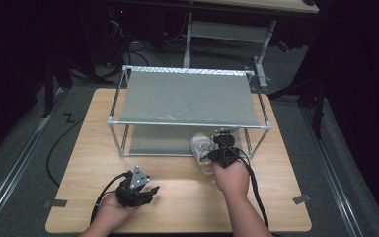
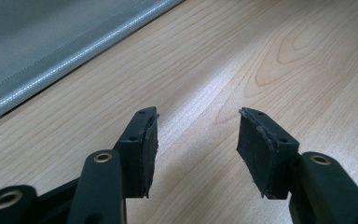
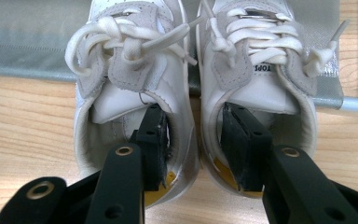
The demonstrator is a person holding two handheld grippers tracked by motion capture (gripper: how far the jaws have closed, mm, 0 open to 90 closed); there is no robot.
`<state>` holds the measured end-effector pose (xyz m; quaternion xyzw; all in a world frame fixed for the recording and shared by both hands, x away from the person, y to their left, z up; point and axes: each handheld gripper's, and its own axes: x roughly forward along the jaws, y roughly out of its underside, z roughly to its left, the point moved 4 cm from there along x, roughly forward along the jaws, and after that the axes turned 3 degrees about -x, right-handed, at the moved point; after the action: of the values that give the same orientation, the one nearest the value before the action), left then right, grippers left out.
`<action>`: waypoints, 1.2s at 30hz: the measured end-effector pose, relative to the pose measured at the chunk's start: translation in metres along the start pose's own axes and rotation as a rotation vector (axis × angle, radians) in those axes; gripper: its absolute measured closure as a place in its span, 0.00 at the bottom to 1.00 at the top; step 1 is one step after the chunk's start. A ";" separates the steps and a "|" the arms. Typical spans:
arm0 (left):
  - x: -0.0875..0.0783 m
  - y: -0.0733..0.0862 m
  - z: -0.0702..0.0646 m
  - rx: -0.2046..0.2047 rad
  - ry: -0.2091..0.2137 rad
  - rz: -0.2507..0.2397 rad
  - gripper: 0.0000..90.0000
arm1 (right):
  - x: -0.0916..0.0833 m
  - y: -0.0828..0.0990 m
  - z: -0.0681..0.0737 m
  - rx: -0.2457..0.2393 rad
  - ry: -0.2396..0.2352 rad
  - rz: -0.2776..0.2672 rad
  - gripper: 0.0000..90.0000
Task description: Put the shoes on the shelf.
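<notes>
— Black jaws of the right hand-held gripper [image 3: 193,140] sit lowest in the right gripper view, one dipped inside each shoe. Are they clamped?

— Not that I can see. One jaw is inside the left shoe [image 3: 133,93], the other inside the right shoe [image 3: 261,79], with the two inner walls of the shoes between them. The pads stand a little off those walls, so the jaws are apart and nothing is pinched.

— Where are the shoes?

— Side by side and touching, heels toward the right hand-held gripper, toes pointing under the rack [image 1: 187,98]. In the high view the shoes [image 1: 202,150] lie at the rack's front right corner, half on the bare table [image 1: 187,207], half over the lower grey shelf [image 3: 23,42]. They are white with grey patches, white laces and yellow insoles.

— And the other hand?

— The left hand-held gripper [image 1: 143,190] rests low near the table's front edge, left of centre and well apart from the shoes. In the left gripper view its jaws stand apart with bare wood between them; the pads [image 2: 151,154] hold nothing.

— What's past it?

— A grey edge of the rack's shelf [image 2: 51,65], crossing the upper left of that view.
</notes>
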<state>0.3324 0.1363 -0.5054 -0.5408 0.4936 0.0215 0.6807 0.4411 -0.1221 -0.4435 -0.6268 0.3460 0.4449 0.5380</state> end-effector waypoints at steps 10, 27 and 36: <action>0.000 -0.003 0.001 -0.006 0.003 -0.013 0.53 | -0.008 -0.002 0.001 0.005 -0.009 0.031 0.60; 0.002 -0.006 -0.002 0.001 0.015 -0.017 0.53 | -0.047 0.004 -0.005 -0.051 -0.051 -0.046 0.58; 0.002 -0.020 -0.026 -0.050 0.063 -0.092 0.46 | -0.050 0.053 -0.032 -0.149 -0.087 -0.115 0.56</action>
<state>0.3279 0.1069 -0.4909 -0.5804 0.4885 -0.0146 0.6514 0.3803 -0.1657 -0.4155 -0.6641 0.2515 0.4645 0.5291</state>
